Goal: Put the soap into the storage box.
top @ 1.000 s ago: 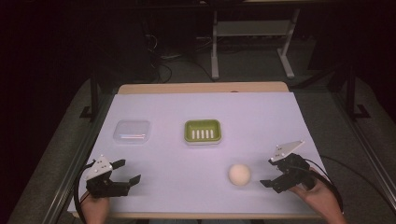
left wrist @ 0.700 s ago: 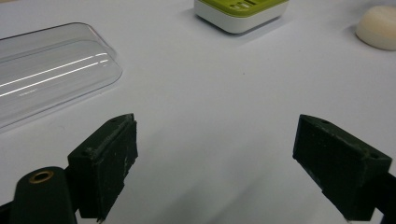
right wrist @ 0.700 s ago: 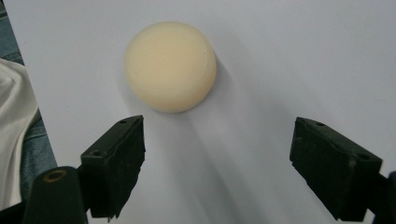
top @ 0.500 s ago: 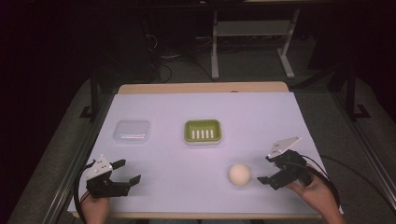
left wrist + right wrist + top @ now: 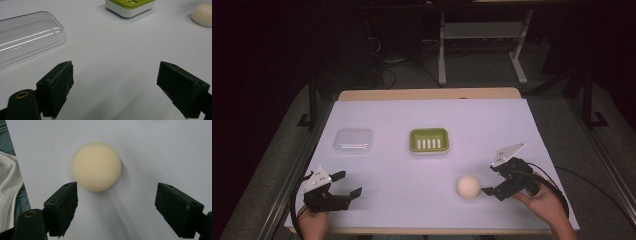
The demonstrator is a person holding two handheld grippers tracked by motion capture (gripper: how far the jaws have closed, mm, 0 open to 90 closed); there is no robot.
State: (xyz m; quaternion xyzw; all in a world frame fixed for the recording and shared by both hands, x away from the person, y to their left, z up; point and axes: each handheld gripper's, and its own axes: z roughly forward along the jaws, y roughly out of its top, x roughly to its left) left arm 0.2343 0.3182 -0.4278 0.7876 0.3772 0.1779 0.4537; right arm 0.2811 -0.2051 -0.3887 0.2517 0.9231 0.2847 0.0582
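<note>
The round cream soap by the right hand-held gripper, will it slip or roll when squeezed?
The soap looks glossy and domed, so it may squirt out of the open right hand-held gripper. It seems to sit flat on the table, so rolling is unlikely.

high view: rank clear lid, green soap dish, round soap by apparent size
1. Clear lid and green soap dish: footprints look about alike, and they lie equally far from the camera, so I won't rank them.
2. Round cream soap: clearly smallest, though nearest the camera.
</note>
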